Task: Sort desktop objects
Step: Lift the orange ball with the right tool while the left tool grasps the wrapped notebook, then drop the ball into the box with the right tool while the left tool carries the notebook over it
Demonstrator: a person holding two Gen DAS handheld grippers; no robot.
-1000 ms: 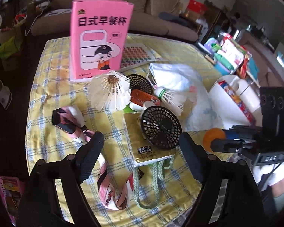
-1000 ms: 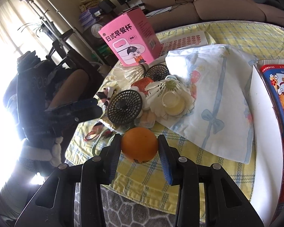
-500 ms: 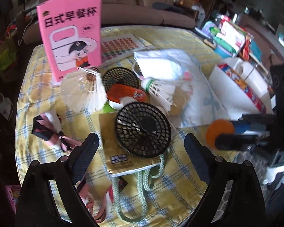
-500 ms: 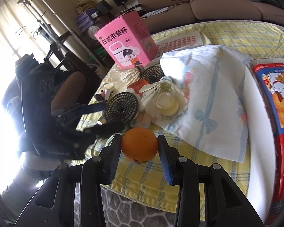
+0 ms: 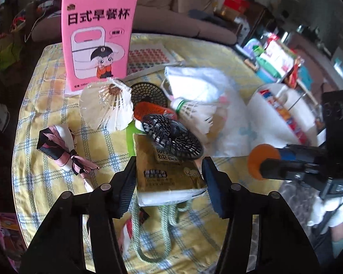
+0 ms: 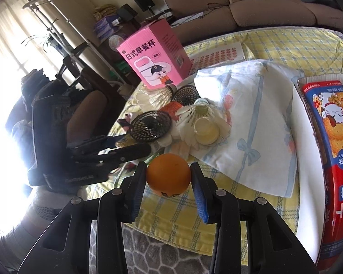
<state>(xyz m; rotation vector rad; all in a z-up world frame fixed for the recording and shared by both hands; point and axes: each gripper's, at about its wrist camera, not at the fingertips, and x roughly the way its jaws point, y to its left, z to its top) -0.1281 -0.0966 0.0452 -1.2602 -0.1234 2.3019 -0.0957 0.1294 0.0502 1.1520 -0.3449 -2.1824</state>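
1. Left tool (image 5: 169,182): jaws spread about the width of the gold tissue pack (image 5: 169,171), one finger at each side of it; contact with the pack cannot be confirmed.
2. Gold tissue pack: flat on the yellow checked tabletop (image 5: 41,105), with a black round grille (image 5: 172,138) tilted across its far end and a green cord (image 5: 157,233) looped beneath its near edge.
3. Right tool (image 6: 169,179): closed on the orange (image 6: 168,177), both pads pressed to its sides, held over the near tabletop edge.
4. Behind the pack: large shuttlecock (image 5: 107,106), pink box (image 5: 97,41) upright, white cloth (image 6: 251,118) beside them.
5. At the right of the tabletop: red biscuit box (image 6: 331,137) in a white tray (image 6: 306,159).
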